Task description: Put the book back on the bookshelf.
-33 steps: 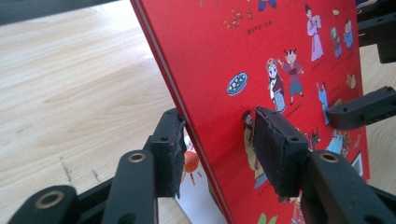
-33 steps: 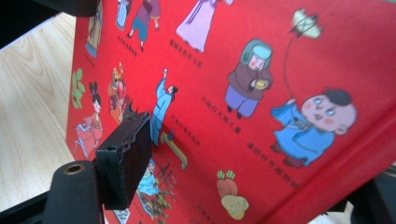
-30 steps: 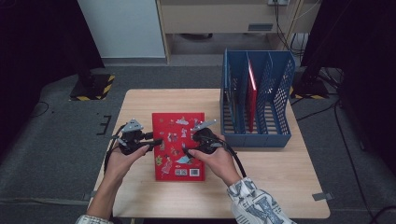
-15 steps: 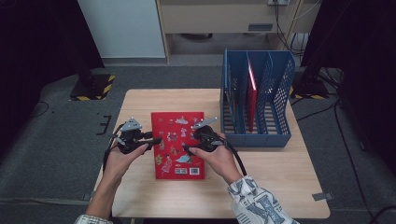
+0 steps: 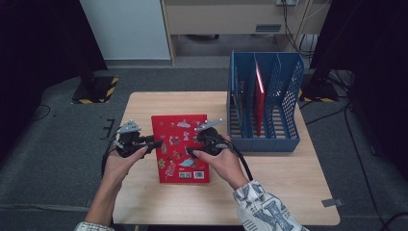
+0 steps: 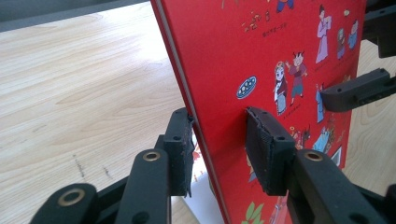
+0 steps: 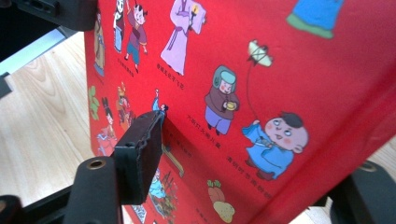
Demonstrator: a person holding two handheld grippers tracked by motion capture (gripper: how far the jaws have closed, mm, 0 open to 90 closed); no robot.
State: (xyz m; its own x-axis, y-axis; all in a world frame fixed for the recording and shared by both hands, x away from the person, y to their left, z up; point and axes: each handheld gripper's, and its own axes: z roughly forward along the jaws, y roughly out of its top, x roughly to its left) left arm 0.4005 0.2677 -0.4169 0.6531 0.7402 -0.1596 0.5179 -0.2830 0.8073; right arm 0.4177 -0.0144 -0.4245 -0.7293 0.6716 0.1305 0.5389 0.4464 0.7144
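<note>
Two grippers on a red picture book at the table's middle.

The left gripper [image 5: 150, 142] straddles the red book's [image 5: 179, 144] left edge, jaws part-open, pads just off the cover; the right gripper [image 5: 190, 152] pinches its right edge beside the blue file rack [image 5: 288, 108].

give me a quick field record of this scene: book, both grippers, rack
book: red picture book, cartoon figures on cover, on wooden table
left gripper: jaws astride book's left edge, one above the cover, one below
right gripper: jaws astride book's right edge
rack: blue file rack right of book, red book upright inside
</note>
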